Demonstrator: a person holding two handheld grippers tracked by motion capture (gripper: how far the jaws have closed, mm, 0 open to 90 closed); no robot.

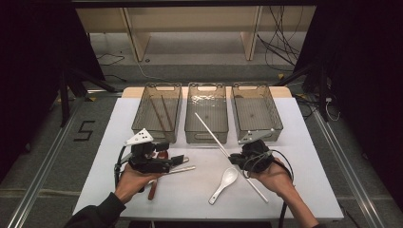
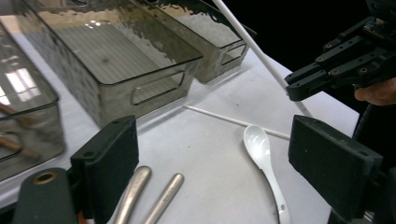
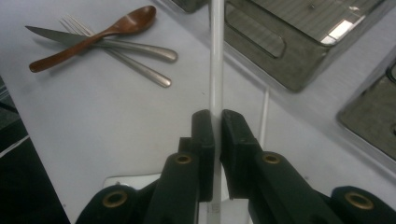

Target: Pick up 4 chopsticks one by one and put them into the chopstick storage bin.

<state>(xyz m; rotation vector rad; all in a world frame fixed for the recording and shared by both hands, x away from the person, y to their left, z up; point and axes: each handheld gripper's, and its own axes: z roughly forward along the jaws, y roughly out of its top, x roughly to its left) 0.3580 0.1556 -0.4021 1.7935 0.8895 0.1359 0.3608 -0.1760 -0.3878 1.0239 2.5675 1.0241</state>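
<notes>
The left claw point(image 1: 183, 164) and right claw point(image 1: 231, 158) are black, boxy units, each topped by a grey three-cornered plate drilled with small holes. Thick square black pads point(image 2: 112, 161) face the jaws, and brass-coloured rivets sit in the linkage arms. Black cables loop from both. The person's left arm wears a dark sleeve point(image 1: 97, 213).

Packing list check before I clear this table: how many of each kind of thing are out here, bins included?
Bins: 3
Brown chopsticks: 2
White chopsticks: 2
Spoons: 2
Knife: 1
Fork: 1
Total: 11
</notes>
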